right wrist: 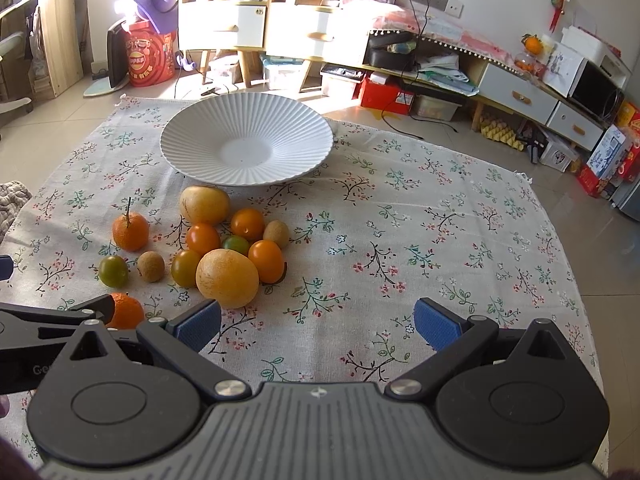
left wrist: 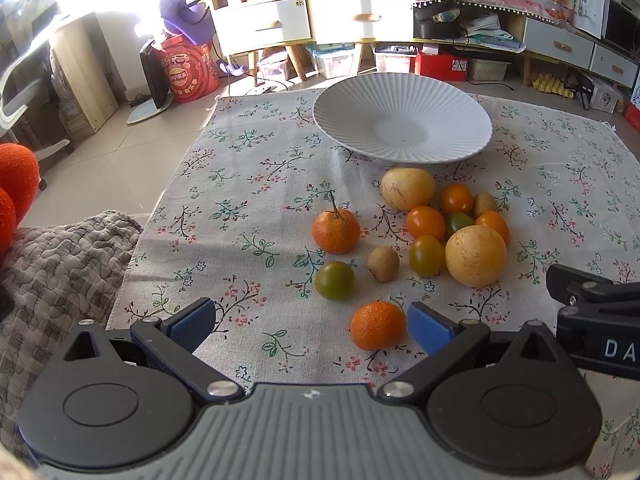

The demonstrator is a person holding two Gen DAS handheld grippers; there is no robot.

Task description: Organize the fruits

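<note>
Fruits lie loose on a floral tablecloth [right wrist: 400, 208], clustered just in front of a white ribbed plate [right wrist: 248, 144] that holds nothing. Two large pale-yellow round fruits [right wrist: 227, 278] bracket the cluster, with glossy orange tomatoes [right wrist: 266, 260], a green-tinged one [left wrist: 335, 280] and small fuzzy brown kiwis [left wrist: 383, 264] around them. A mandarin with a stem [left wrist: 336, 230] sits apart to the left, its rind pebbled and bright. Another mandarin [left wrist: 378, 325] lies nearest, just beside the inner blue pad of the left gripper [left wrist: 312, 322], possibly touching it; the fisheye makes that hard to judge. Both the left gripper and the right gripper [right wrist: 318, 320] have their jaws spread wide, grasping nothing.
</note>
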